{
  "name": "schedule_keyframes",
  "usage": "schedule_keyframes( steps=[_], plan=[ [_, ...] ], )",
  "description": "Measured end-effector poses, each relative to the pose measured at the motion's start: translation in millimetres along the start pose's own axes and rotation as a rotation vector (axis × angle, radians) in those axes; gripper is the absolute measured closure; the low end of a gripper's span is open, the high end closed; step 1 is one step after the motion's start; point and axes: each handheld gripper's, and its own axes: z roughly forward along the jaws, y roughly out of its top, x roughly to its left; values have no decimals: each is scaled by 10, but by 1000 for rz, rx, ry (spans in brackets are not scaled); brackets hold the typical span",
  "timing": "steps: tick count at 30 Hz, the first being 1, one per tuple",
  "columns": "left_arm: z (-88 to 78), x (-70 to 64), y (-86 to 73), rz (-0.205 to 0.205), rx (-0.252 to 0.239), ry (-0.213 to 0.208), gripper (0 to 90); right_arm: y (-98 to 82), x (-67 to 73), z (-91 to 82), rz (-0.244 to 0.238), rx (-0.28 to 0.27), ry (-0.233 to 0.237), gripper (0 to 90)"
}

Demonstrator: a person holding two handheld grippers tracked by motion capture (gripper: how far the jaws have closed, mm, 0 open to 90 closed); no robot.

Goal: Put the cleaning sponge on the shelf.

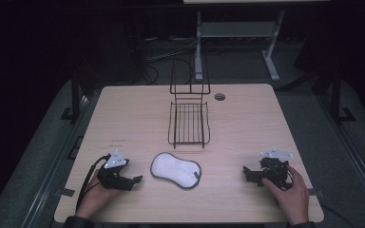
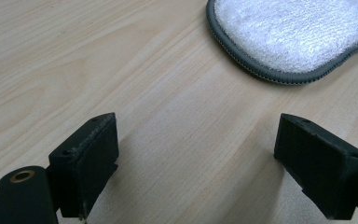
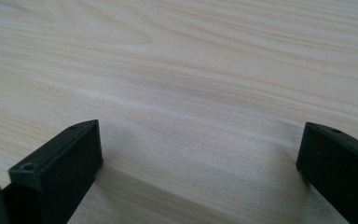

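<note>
A white peanut-shaped cloth pad with a grey border (image 1: 176, 170) lies flat on the wooden table (image 1: 123, 118), near the front middle. My left gripper (image 1: 134, 182) rests on the table just left of the pad, open, with nothing between its jaws. In the left gripper view the pad (image 2: 298, 32) lies ahead and to the right of the left gripper (image 2: 196, 158). My right gripper (image 1: 248, 174) sits at the front right, apart from the pad, open over bare wood (image 3: 200, 154). A black wire rack (image 1: 188, 121) stands behind the pad.
The rack's upright back (image 1: 189, 76) rises at the table's far edge. A round cable hole (image 1: 219, 97) lies right of it. A white desk frame (image 1: 237, 33) stands on the floor beyond the table.
</note>
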Motion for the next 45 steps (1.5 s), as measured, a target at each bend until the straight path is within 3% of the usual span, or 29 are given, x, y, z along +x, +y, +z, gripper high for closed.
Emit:
schedule_keyframes(
  steps=[11, 15, 21, 22, 25, 26, 29, 40, 45],
  plan=[
    [1, -16, 79, -4, 43, -5, 148, 0, 0, 0, 0, 0, 0, 0],
    [-35, -27, 141, -22, 32, -32, 236, 0, 0, 0, 0, 0, 0, 0],
    [-80, -59, 252, -27, 22, -75, 536, 0, 0, 0, 0, 0, 0, 0],
    [-78, -68, 273, -27, 22, -87, 536, 0, 0, 0, 0, 0, 0, 0],
    [-78, -81, 326, -24, 19, -108, 743, 0, 0, 0, 0, 0, 0, 0],
    [-77, -82, 347, -20, 16, -122, 743, 0, 0, 0, 0, 0, 0, 0],
    [-73, -88, 417, -11, 12, -153, 887, 0, 0, 0, 0, 0, 0, 0],
    [63, -133, 653, -2, -18, -193, 897, 1, -1, 0, -1, 0, 0, 0],
    [156, -113, 779, 11, -32, -190, 896, 2, 0, 2, 0, 0, 0, 0]
  ],
)
